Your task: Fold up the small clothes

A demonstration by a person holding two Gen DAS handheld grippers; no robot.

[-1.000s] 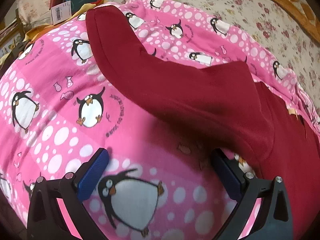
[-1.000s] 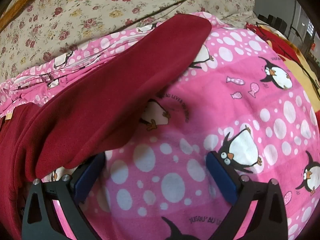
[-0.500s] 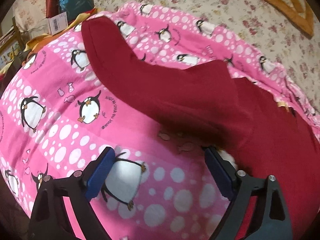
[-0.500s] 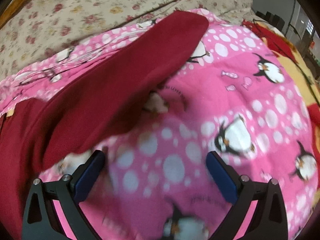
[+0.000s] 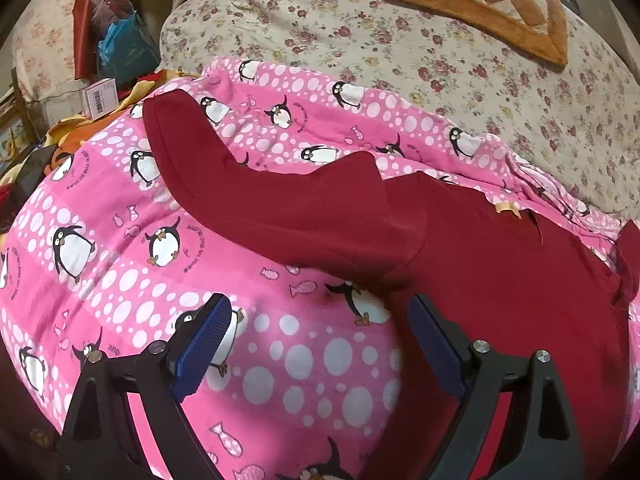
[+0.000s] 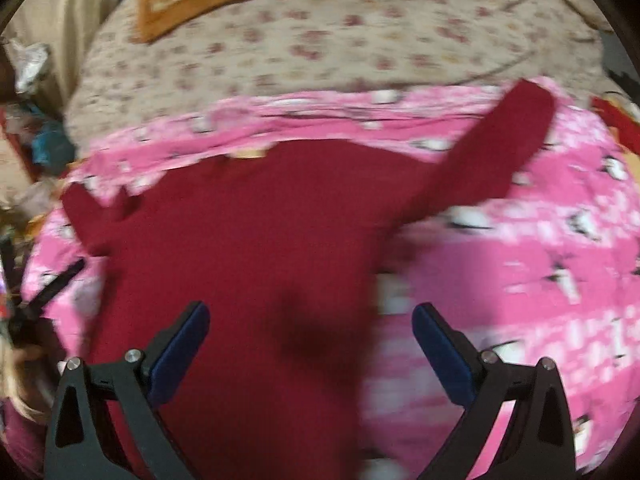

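Red top (image 6: 256, 224) lies spread below both wide-apart, empty grippers (image 5: 316, 336) (image 6: 312, 336).

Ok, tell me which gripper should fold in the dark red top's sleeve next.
Probably left: the left gripper hangs open just below the dark red top sleeve. The right gripper is over the body.
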